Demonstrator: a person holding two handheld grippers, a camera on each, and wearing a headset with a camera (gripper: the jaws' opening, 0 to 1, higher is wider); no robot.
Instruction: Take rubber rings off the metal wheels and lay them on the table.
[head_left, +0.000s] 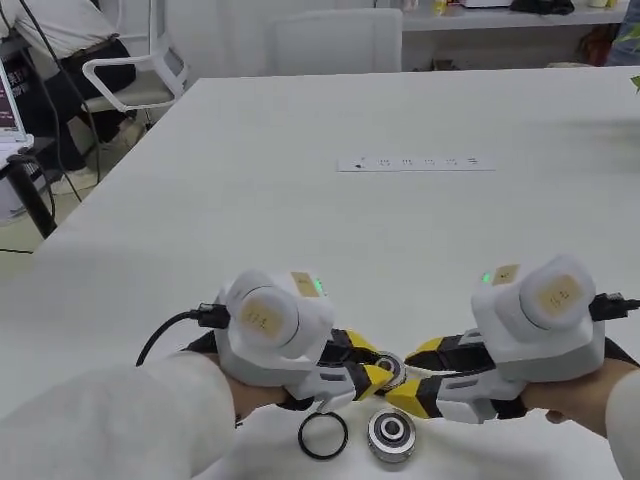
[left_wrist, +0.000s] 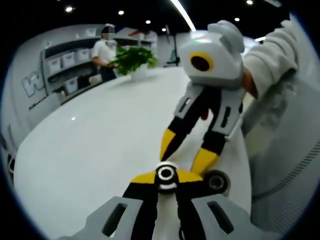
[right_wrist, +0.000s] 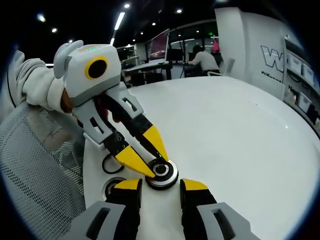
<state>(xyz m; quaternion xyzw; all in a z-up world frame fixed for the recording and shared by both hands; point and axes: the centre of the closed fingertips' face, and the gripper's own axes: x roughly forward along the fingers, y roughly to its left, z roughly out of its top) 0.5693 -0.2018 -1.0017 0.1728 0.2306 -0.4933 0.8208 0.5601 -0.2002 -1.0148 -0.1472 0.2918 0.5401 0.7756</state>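
Note:
A small metal wheel (head_left: 389, 368) hangs just above the white table (head_left: 300, 220), and my left gripper (head_left: 372, 362) is shut on it. In the left gripper view the wheel (left_wrist: 166, 173) sits between the yellow tips. My right gripper (head_left: 410, 372) faces it from the right and is open; in its own view its tips (right_wrist: 161, 186) stand either side, just short of the wheel (right_wrist: 162, 172). A loose black rubber ring (head_left: 322, 435) lies on the table below the grippers. Beside the ring rests a second metal wheel (head_left: 391, 436).
The table's near edge is just below the ring and the second wheel. A socket strip (head_left: 415, 163) is set in the tabletop further out. White chairs (head_left: 130, 80) stand at the far side. A potted plant (left_wrist: 131, 59) sits at one end of the table.

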